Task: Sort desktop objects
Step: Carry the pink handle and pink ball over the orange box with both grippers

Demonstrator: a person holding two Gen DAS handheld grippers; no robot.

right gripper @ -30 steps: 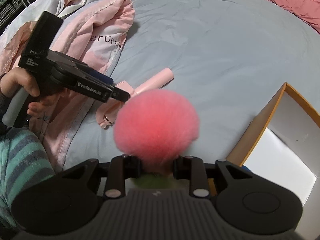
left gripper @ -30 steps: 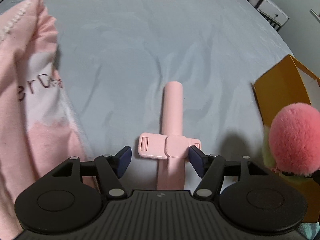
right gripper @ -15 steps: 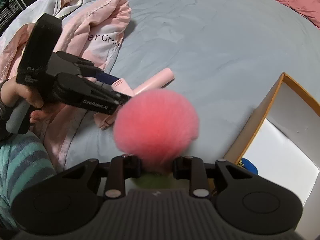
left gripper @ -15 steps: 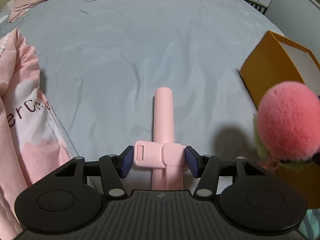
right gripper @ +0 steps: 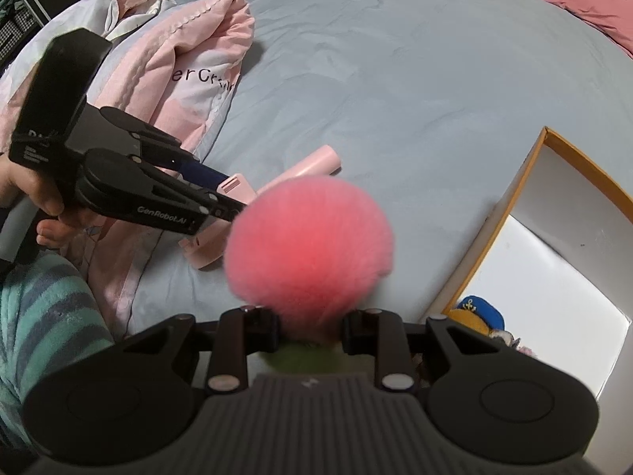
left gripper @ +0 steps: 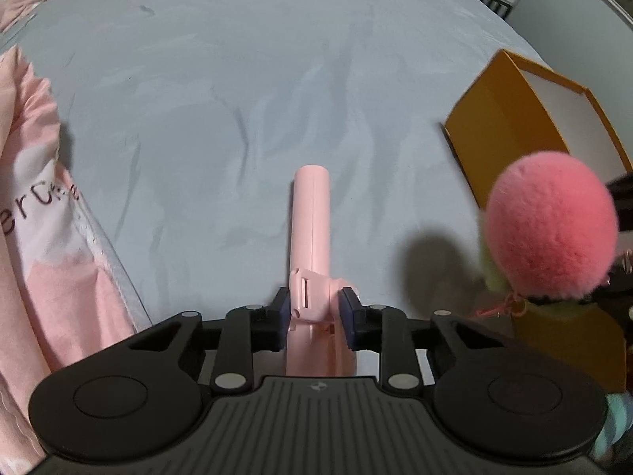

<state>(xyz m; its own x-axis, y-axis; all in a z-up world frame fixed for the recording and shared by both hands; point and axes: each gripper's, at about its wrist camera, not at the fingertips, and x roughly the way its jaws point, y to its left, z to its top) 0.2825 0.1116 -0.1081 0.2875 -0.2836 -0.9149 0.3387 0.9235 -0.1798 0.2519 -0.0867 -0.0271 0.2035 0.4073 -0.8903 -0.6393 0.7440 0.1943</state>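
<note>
Left hand-held gripper (left gripper: 312,312): clamped on the folding bracket of the pink selfie stick (left gripper: 310,233); both blue pads press its sides.
Pink selfie stick: its round handle points away from the left wrist camera, over the blue bed sheet (left gripper: 257,79); in the right wrist view its free end (right gripper: 316,162) is tilted up.
Right hand-held gripper (right gripper: 310,332): closed on the green base of the pink pompom (right gripper: 310,247), the fluffy ball standing out past the fingertips.
Pink pompom: held above the bed, just beside the orange box (right gripper: 510,217); in the left wrist view it (left gripper: 552,225) covers the box's near corner.
Orange box: open, white inside, on the bed at the right; a small plush with a blue cap (right gripper: 476,312) lies in it.
Pink jacket (right gripper: 190,67): crumpled on the bed at the left, printed lettering showing.
Person: a hand (right gripper: 35,198) grips the left tool's handle; striped teal sleeve (right gripper: 43,316) below it.
</note>
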